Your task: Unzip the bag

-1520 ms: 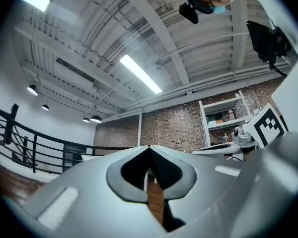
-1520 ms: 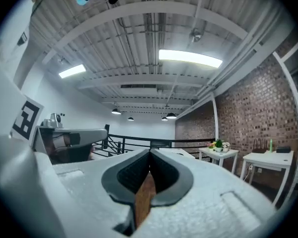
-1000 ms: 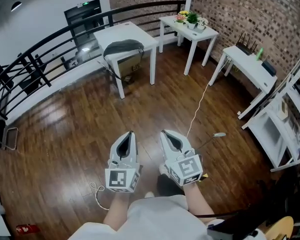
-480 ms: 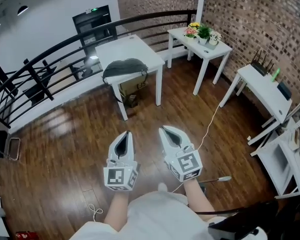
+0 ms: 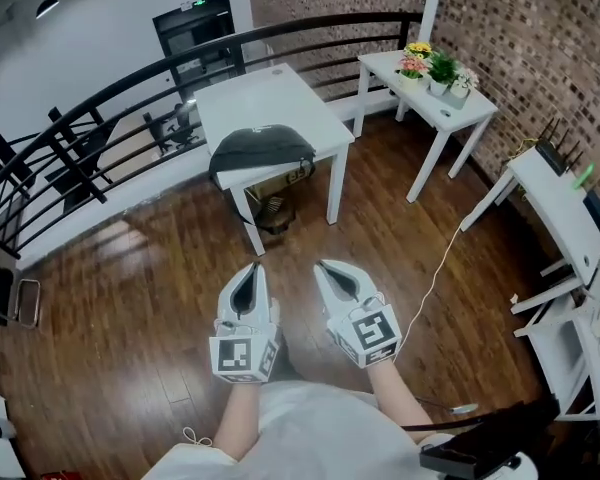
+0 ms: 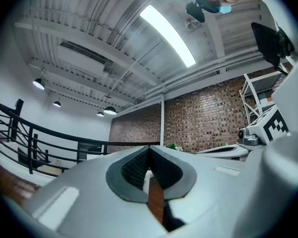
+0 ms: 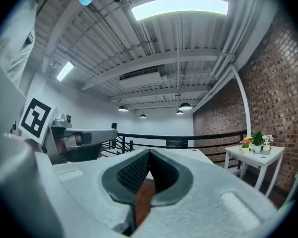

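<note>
A dark grey bag (image 5: 263, 152) lies at the near edge of a white square table (image 5: 270, 106) ahead of me in the head view, its strap hanging over the front. My left gripper (image 5: 256, 267) and right gripper (image 5: 325, 266) are held side by side above the wooden floor, well short of the table. Both are shut with nothing between the jaws. In the left gripper view the left gripper (image 6: 149, 148) points up towards the ceiling, and in the right gripper view the right gripper (image 7: 149, 152) does the same; the bag does not show in either.
A cardboard box (image 5: 276, 200) sits under the table. A second white table (image 5: 426, 83) with potted flowers (image 5: 432, 67) stands by the brick wall. A white cable (image 5: 435, 273) trails across the floor at right. A black railing (image 5: 110, 96) curves behind, and white shelving (image 5: 570, 278) stands at far right.
The view has advanced towards the table: the bag and tables now sit lower and nearer. Both grippers keep their place in front of me, still shut.
</note>
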A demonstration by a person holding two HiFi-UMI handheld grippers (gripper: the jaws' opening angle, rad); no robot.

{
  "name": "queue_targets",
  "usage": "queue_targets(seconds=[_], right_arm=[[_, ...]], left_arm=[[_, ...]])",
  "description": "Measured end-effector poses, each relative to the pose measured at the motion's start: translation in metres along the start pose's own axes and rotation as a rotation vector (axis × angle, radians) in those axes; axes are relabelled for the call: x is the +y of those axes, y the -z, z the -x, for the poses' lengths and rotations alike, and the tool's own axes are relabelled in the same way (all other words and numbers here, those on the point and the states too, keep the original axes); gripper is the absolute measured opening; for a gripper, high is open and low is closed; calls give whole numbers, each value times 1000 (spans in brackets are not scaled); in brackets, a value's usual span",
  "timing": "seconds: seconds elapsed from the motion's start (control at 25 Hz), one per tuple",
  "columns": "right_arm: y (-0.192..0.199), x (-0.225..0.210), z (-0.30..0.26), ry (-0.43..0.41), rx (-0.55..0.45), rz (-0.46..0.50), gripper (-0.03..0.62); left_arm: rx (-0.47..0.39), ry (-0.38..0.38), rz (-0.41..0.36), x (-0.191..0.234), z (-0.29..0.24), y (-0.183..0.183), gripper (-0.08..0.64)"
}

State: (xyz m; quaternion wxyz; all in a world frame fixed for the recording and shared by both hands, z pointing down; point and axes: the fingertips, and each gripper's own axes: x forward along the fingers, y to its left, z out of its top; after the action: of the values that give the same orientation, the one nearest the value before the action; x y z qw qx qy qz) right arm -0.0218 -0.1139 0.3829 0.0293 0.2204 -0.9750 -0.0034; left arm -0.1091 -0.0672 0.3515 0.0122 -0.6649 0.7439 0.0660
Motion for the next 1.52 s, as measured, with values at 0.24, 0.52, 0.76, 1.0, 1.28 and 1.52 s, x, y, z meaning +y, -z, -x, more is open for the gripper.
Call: queue_targets(seconds=[0.24,0.52,0.76,1.0,1.28,1.52], right_arm=[[-2,-70,-154,60,-20,14,-12],[-35,-121,-304,149,-39,22,-12],[41,-212,-324,291,101,-114,-12],[148,-291,-342,313,272,-152,-12],[277,-324,-392,199,468,-77,103],[326,-335,-420,141,517,44,126]], left_arm=[[-3,98,-4,86,-143,7,17],[70,206,-2,187,-280,12,17],[255,288,19,179,-361,100,17],[404,322,-15,154,-410,206,17],[555,317,10,150,-443,319,17],[650,306,39,147,-448,376,106]])
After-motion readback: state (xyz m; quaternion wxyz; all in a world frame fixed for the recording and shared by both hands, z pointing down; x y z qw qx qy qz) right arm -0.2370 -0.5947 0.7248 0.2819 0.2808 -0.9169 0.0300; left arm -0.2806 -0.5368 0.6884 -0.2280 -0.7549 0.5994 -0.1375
